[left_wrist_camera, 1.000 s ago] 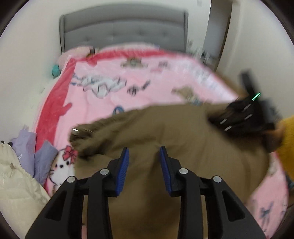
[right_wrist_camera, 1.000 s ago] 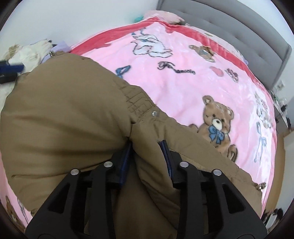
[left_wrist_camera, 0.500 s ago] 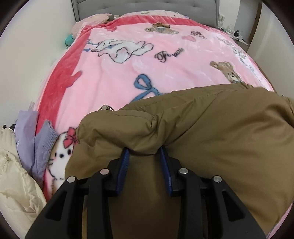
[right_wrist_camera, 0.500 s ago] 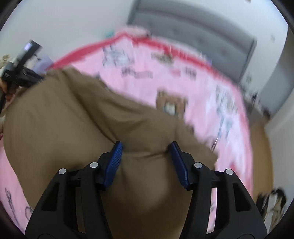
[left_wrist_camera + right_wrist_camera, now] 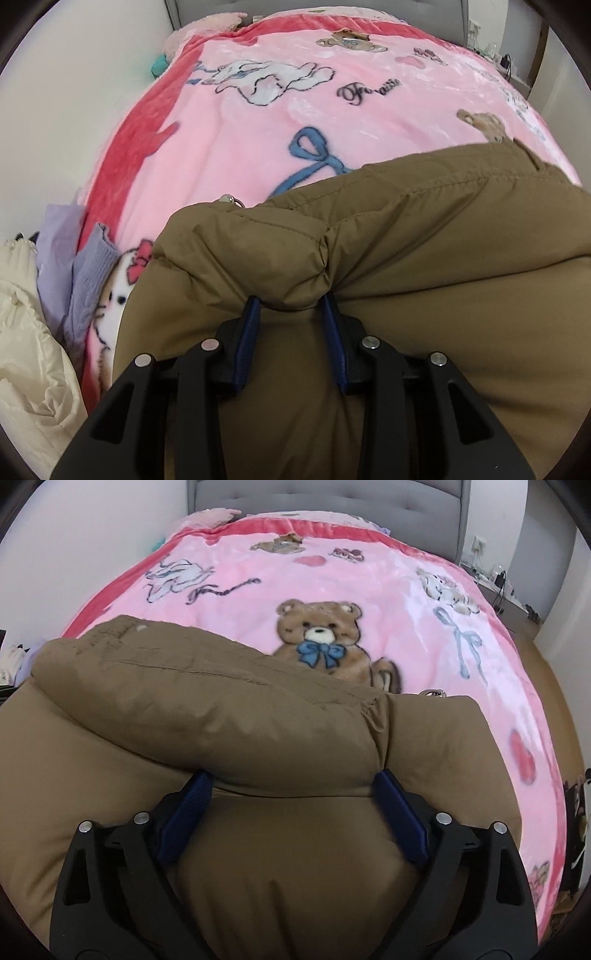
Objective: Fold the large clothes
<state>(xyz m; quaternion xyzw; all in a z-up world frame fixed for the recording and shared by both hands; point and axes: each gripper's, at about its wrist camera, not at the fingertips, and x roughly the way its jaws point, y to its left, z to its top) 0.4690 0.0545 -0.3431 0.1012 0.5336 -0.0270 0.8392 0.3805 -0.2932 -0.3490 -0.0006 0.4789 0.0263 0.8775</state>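
Observation:
A large brown padded jacket [image 5: 424, 266] lies on a pink cartoon blanket [image 5: 258, 122] on the bed; it also fills the near half of the right wrist view [image 5: 221, 731]. My left gripper [image 5: 290, 302] is shut on a thick puffy fold of the jacket near its left end. My right gripper [image 5: 291, 779] stands wide open, its blue pads on either side of a puffy fold at the jacket's right end, which bulges between and over them. A metal zipper pull [image 5: 231, 200] shows at the jacket's far left edge.
A cream padded coat [image 5: 29, 350] and lilac garments [image 5: 70, 269] lie at the bed's left edge. A grey upholstered headboard [image 5: 332, 494] stands at the far end. White walls flank the bed, and wooden floor [image 5: 554, 686] shows on the right.
My right gripper let go of the jacket and opened wide, then swung to face the headboard. My left gripper came down and shut on a fold at the jacket's left end.

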